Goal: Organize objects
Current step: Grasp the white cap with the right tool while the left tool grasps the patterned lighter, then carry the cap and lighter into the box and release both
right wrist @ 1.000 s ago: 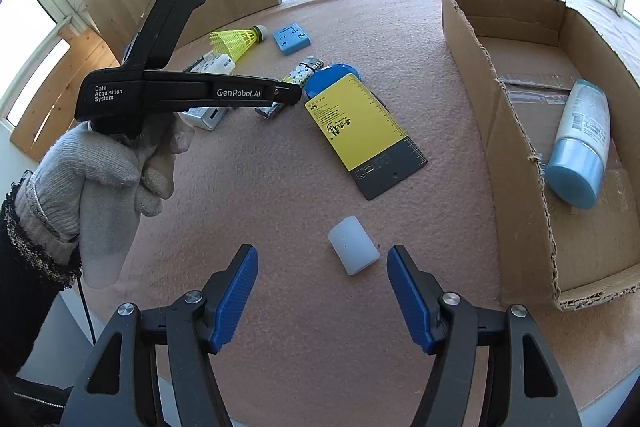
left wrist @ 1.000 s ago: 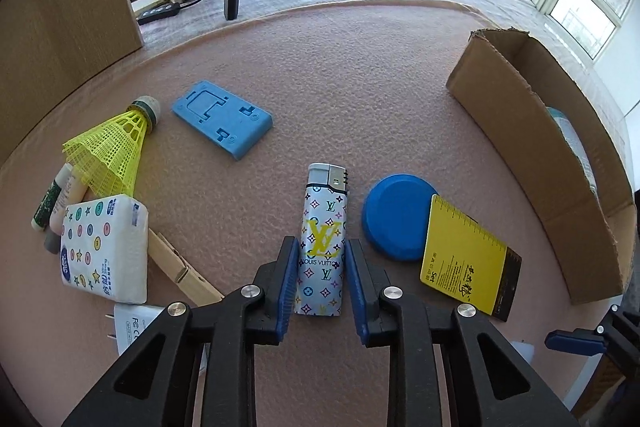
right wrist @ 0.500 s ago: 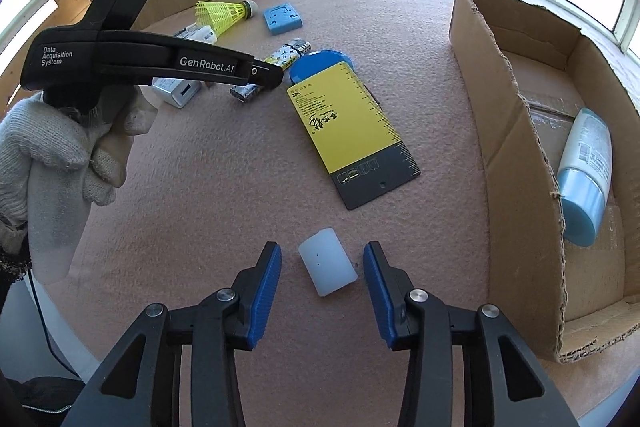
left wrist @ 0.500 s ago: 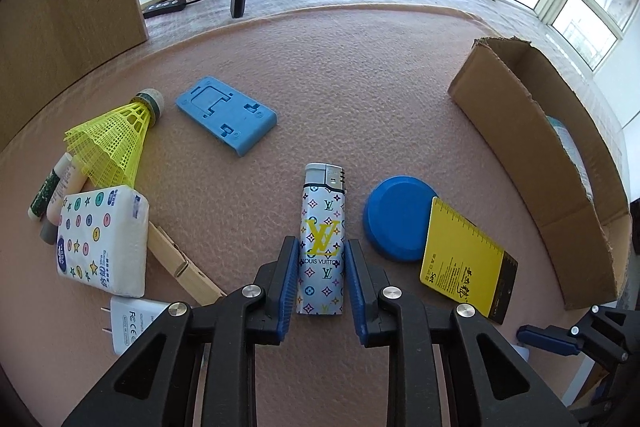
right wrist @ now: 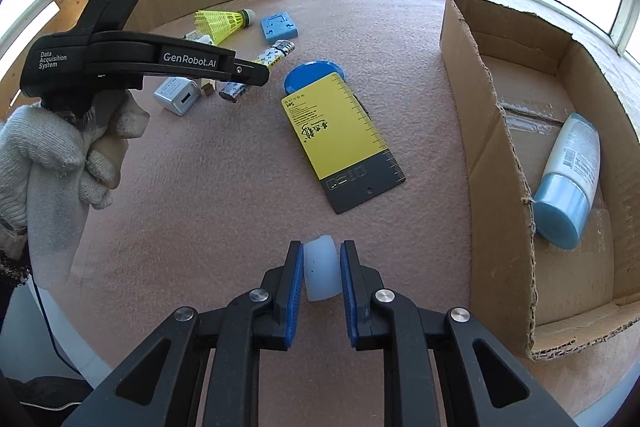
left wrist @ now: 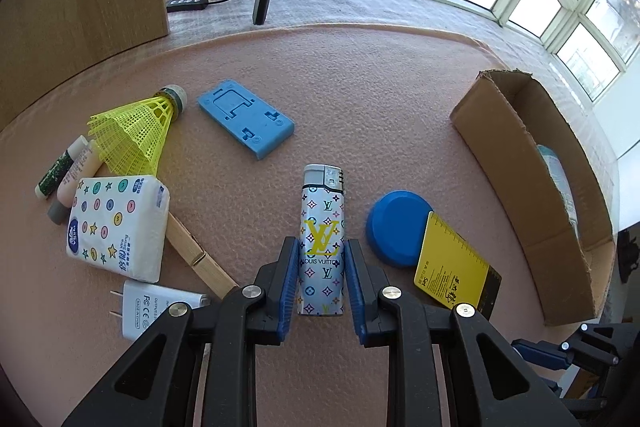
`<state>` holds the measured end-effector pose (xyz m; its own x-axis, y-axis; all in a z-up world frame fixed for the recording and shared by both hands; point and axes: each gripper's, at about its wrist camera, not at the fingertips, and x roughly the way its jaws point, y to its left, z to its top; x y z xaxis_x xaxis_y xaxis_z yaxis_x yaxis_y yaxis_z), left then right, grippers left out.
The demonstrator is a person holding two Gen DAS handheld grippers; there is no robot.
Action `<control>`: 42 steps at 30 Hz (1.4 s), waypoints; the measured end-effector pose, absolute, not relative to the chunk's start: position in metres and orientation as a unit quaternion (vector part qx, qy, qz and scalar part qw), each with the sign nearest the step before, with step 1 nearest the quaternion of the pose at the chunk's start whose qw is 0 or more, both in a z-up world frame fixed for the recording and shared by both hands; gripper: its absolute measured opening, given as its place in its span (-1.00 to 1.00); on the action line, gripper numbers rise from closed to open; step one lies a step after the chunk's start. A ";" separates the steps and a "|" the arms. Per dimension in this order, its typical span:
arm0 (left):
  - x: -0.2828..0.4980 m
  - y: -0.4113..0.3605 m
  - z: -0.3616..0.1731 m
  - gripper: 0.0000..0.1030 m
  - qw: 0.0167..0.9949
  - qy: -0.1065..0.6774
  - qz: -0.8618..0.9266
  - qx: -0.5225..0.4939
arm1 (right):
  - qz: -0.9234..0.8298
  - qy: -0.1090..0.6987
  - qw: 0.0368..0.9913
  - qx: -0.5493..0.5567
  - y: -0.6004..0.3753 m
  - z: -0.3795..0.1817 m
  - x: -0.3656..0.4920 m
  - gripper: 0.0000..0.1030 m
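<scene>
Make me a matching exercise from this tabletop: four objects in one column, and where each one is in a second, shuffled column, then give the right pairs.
Objects
1. patterned lighter
2. small white cap
3. lotion bottle
4. blue round lid

Places
A. lying inside the cardboard box
B. partly under the yellow card
C. between the pads of the left gripper
D. between the pads of the right gripper

Pairs: 1-C, 2-D, 3-A, 4-B
</scene>
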<state>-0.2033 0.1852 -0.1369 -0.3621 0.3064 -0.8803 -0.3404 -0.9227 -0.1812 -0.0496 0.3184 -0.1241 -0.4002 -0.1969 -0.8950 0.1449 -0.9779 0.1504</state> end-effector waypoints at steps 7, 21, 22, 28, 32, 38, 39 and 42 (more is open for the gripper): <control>-0.195 0.176 -0.116 -0.52 0.200 0.005 0.832 -0.517 | -0.849 -0.056 0.112 0.513 0.331 -0.097 -0.045 -0.70; -0.190 0.250 -0.064 -0.52 0.270 0.014 0.837 -0.476 | -0.881 -0.094 0.058 0.460 0.400 -0.045 -0.036 -0.70; -0.192 0.258 -0.062 -0.52 0.274 0.016 0.836 -0.475 | -0.882 -0.096 0.051 0.459 0.408 -0.044 -0.036 -0.70; -0.198 0.305 -0.063 -0.52 0.300 0.030 0.829 -0.472 | -0.886 -0.104 0.013 0.452 0.448 -0.042 -0.035 -0.70; -0.199 0.336 -0.067 -0.52 0.313 0.047 0.823 -0.471 | -0.884 -0.111 -0.008 0.455 0.470 -0.048 -0.037 -0.70; -0.202 0.369 -0.076 -0.52 0.322 0.062 0.817 -0.475 | -0.877 -0.119 -0.026 0.464 0.490 -0.061 -0.042 -0.70; -0.202 0.372 -0.077 -0.52 0.322 0.064 0.816 -0.475 | -0.877 -0.119 -0.027 0.466 0.491 -0.063 -0.042 -0.70; -0.201 0.378 -0.079 -0.51 0.319 0.067 0.816 -0.477 | -0.875 -0.117 -0.030 0.469 0.494 -0.065 -0.043 -0.70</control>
<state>-0.2015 0.3778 -0.0791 -0.3421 0.4560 -0.8216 -0.5845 -0.7879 -0.1939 -0.0433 0.4936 -0.0654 -0.5589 -0.0584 -0.8272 -0.1619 -0.9706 0.1779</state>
